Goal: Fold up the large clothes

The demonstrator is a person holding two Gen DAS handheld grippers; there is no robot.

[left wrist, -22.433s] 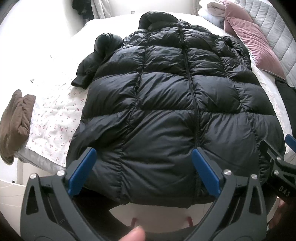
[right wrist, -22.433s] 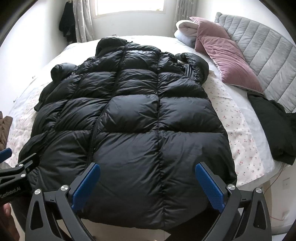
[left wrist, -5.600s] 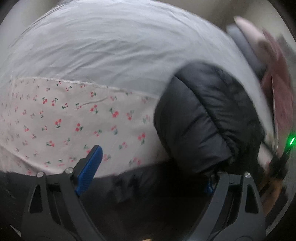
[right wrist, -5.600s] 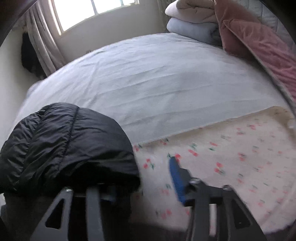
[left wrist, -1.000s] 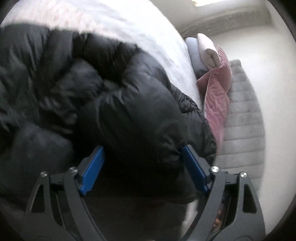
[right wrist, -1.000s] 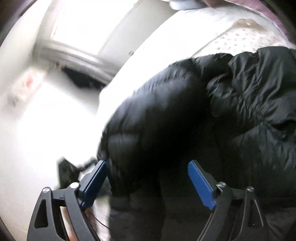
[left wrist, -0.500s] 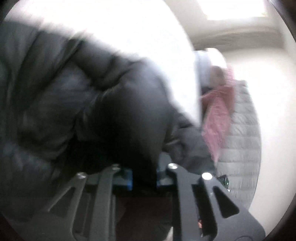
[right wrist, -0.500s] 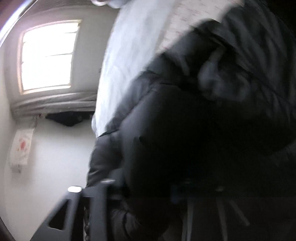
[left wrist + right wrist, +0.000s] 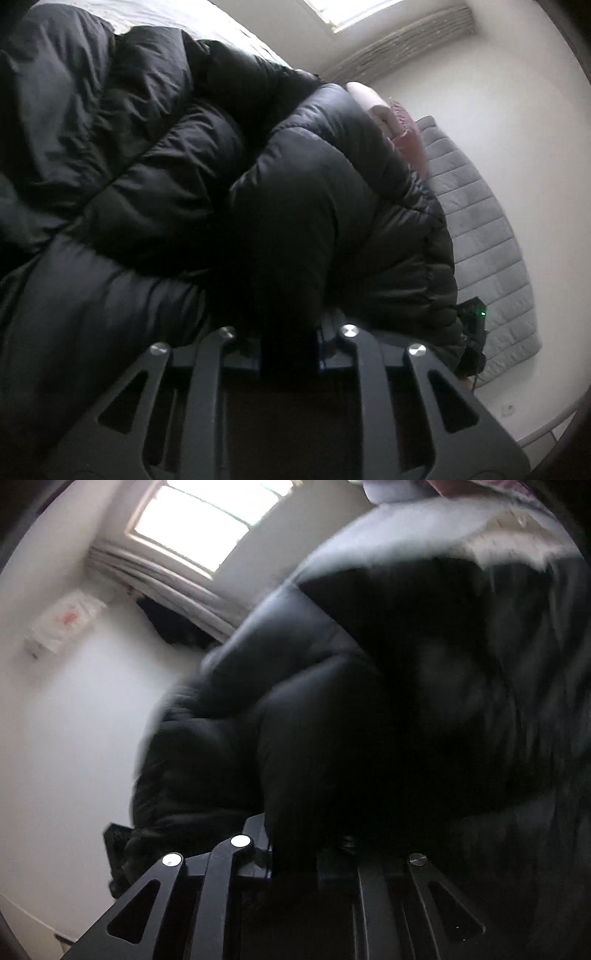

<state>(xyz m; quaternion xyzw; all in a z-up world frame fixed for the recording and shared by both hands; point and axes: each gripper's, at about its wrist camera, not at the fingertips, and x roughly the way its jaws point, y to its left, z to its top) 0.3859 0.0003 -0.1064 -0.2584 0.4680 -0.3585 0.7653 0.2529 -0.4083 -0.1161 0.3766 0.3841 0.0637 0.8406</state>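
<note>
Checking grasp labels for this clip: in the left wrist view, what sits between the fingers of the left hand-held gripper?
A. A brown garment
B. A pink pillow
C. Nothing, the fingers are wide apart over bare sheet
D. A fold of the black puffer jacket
D: the left hand-held gripper has its fingers drawn close on a bunched fold of the jacket, whose black quilted fabric fills the gap between them.

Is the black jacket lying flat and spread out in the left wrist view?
No: the jacket is bunched into puffy folds, with a wad of it caught between the left gripper's fingers.
</note>
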